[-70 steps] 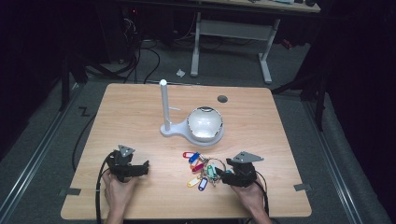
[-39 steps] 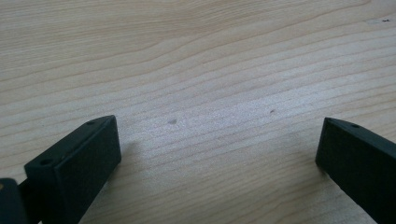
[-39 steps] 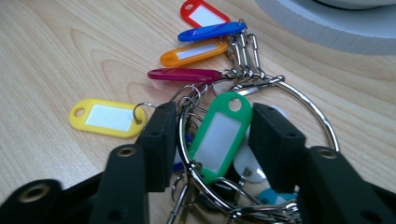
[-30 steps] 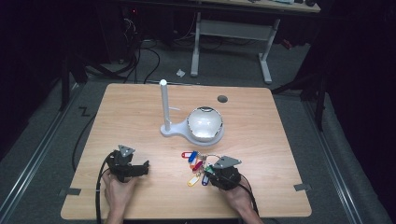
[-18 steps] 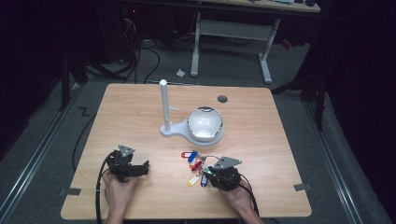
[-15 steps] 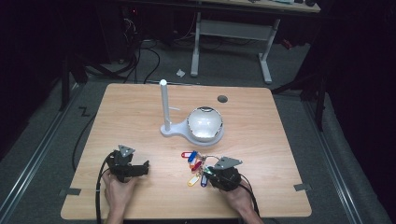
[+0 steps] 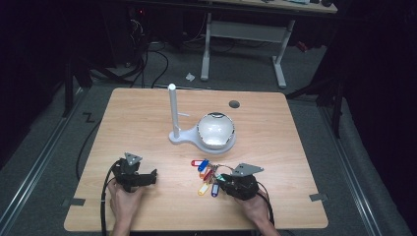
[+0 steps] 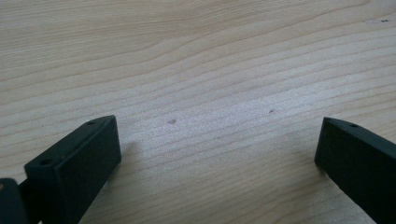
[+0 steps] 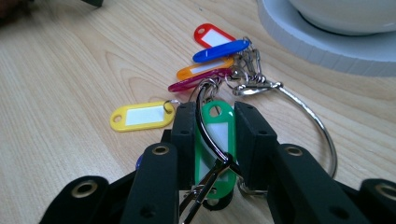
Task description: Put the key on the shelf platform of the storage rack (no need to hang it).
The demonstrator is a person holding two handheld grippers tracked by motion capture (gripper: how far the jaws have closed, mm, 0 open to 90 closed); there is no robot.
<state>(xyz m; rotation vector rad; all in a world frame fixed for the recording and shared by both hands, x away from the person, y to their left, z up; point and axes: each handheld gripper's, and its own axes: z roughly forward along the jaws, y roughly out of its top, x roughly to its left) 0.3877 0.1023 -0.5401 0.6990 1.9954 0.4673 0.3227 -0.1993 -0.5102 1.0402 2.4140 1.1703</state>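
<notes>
A bunch of coloured key tags (image 7: 206, 173) on a metal ring (image 9: 322, 135) lies on the wooden table (image 7: 275, 147), in front of the white stand. My right gripper (image 7: 222, 181) is at the bunch's right end. In the right gripper view its jaws press both long edges of the green tag (image 9: 210, 140); the right gripper (image 9: 215, 112) is shut on it. Yellow (image 9: 140, 115), red (image 9: 212, 35) and blue (image 9: 219, 50) tags fan out beyond. My left gripper (image 7: 153, 176) rests at the front left, and the left gripper (image 8: 217, 140) is open over bare wood.
A white stand with an upright pole (image 7: 172, 110) and a round white bowl (image 7: 215, 130) sits mid-table, its base (image 9: 327, 46) just beyond the keys. A small dark hole (image 7: 234, 104) lies at the far side. A desk frame stands on the floor behind.
My right gripper moved left from the front right onto the key bunch and its jaws now hold the green tag. The left gripper has not moved.
</notes>
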